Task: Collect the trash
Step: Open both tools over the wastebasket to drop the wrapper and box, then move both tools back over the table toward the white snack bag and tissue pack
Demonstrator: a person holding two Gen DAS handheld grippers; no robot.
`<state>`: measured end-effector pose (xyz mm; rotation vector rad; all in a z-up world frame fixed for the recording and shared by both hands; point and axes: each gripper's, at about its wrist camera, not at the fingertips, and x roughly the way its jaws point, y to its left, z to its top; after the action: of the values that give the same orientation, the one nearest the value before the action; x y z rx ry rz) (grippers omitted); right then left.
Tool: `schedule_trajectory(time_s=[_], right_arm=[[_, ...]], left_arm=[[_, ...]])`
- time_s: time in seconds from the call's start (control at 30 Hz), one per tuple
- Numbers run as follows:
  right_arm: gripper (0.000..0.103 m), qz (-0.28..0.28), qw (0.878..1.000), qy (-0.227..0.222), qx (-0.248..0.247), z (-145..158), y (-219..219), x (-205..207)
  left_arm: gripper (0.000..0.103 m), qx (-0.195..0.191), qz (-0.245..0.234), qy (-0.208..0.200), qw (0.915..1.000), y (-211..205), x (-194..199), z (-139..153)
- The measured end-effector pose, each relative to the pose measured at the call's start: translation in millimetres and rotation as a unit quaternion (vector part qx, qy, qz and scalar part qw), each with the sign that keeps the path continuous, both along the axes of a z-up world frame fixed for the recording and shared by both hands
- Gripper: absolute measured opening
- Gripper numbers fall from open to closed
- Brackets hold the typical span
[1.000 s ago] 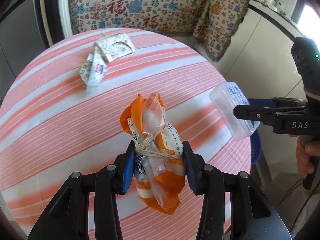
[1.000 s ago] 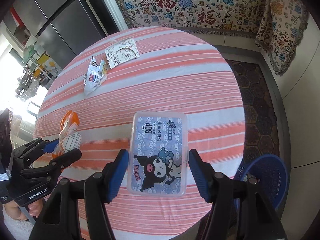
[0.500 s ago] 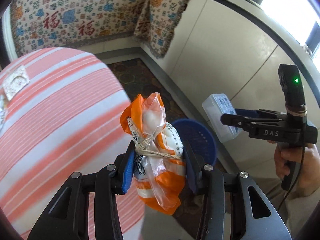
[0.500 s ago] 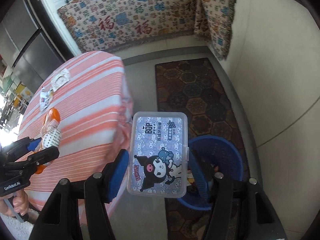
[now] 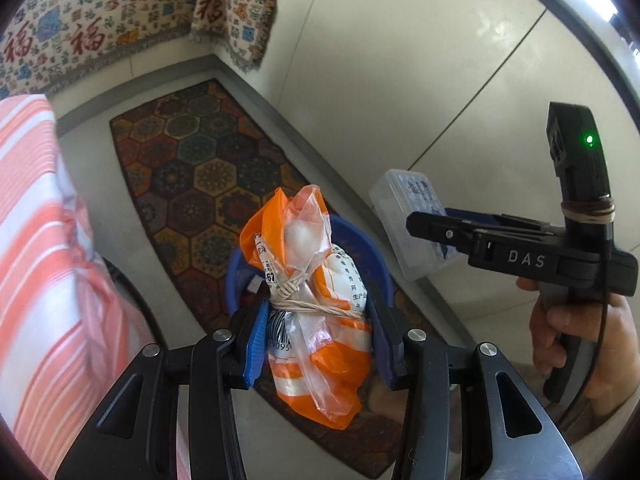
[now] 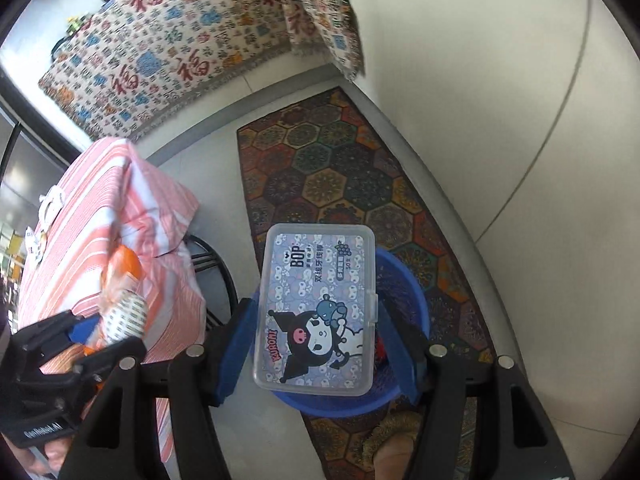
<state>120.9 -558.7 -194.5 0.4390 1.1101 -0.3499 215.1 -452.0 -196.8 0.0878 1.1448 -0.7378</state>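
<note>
Left wrist view: left gripper [image 5: 316,332] fingers clamp the tied orange plastic bag [image 5: 308,300] over the blue round plastic basket [image 5: 372,256] at twelve o'clock. Right gripper [image 6: 316,344] fingers pinch the clear plastic floss-pick box [image 6: 316,312] above it. Next, I judge, releasing both.

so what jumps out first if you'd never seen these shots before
The clear plastic box with a cartoon label, clamped in the right gripper, sits right above the blue basket on the patterned rug. In the left wrist view, the left gripper pinches an orange and clear bag tied with string, also over that basket. The pink striped tablecloth fills the left edge.
</note>
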Motion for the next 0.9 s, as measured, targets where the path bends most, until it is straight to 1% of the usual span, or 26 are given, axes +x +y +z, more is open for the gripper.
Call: schedule_trajectory(time_s=[0.1,0.17,0.27,0.33,0.37,0.4,0.43,0.53,0.6,0.73,0.83,0.9], right_arm=[[0.063,-0.013,1.000,-0.002,0.011,-12,-14,-6],[0.063,-0.019,0.999,-0.004,0.025,-18,-22,-8],[0.064,-0.031,0.999,-0.008,0.043,-26,-31,-9],[0.064,-0.039,0.997,-0.014,0.058,-30,-36,-10],[0.064,-0.043,0.997,-0.017,0.067,-32,-39,-11],[0.066,-0.050,0.996,-0.021,0.074,-34,-42,-12],[0.070,-0.058,0.995,-0.026,0.077,-35,-43,-13],[0.070,-0.076,0.993,-0.043,0.083,-31,-50,-19],[0.070,-0.082,0.992,-0.055,0.074,-24,-53,-23],[0.070,-0.084,0.993,-0.078,0.037,-4,-50,-27],[0.070,-0.072,0.992,-0.100,0.001,15,-39,-25],[0.070,-0.056,0.992,-0.109,-0.029,26,-25,-21]], left_arm=[[0.045,0.009,-0.006,0.006,0.9999,-12,4,-10],[0.045,0.013,-0.008,0.010,0.9998,-20,0,-17],[0.046,0.010,-0.018,0.021,0.9996,-33,4,-28],[0.055,0.010,-0.024,0.031,0.9992,-40,7,-37],[0.072,0.012,-0.024,0.036,0.9990,-43,10,-41],[0.082,0.014,-0.022,0.035,0.9990,-45,12,-43],[0.083,0.014,-0.018,0.031,0.9993,-46,12,-44],[0.083,0.006,-0.004,0.029,0.9996,-44,11,-40],[0.083,-0.003,0.005,0.020,0.9998,-37,10,-32],[0.083,-0.009,0.014,-0.026,0.9995,-9,-10,-4],[0.084,-0.002,0.020,-0.059,0.9980,21,-31,15],[0.088,0.007,0.027,-0.082,0.9962,46,-46,23]])
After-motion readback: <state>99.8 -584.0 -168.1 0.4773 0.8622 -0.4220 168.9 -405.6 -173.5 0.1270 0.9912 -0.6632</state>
